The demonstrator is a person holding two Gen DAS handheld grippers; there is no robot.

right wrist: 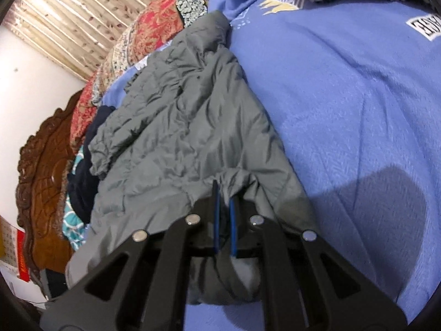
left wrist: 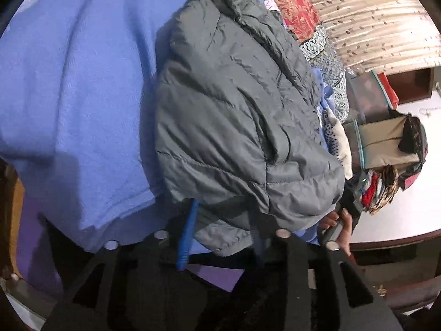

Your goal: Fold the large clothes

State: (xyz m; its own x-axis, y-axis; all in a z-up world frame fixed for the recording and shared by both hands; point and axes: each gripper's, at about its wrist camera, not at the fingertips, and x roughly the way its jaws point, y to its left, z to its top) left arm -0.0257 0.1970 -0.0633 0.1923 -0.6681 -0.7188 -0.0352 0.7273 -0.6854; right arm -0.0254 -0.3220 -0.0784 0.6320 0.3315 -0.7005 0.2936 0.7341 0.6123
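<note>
Gripping a pinch of the grey puffer jacket [right wrist: 176,127] between nearly closed fingers, your right gripper [right wrist: 223,207] works over the blue blanket [right wrist: 358,110] where the jacket lies; your left gripper [left wrist: 220,220] stands wide open, the jacket's hem between its fingers.

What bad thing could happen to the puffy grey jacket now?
1. The right tool pinches only a small bunched bit of the grey jacket; the smooth-looking fabric might slip out.
2. The left tool is spread wide around the jacket's edge, so that side may sag and the fold go crooked.
3. The jacket lies on a blue blanket; a tool could snag that too.
</note>
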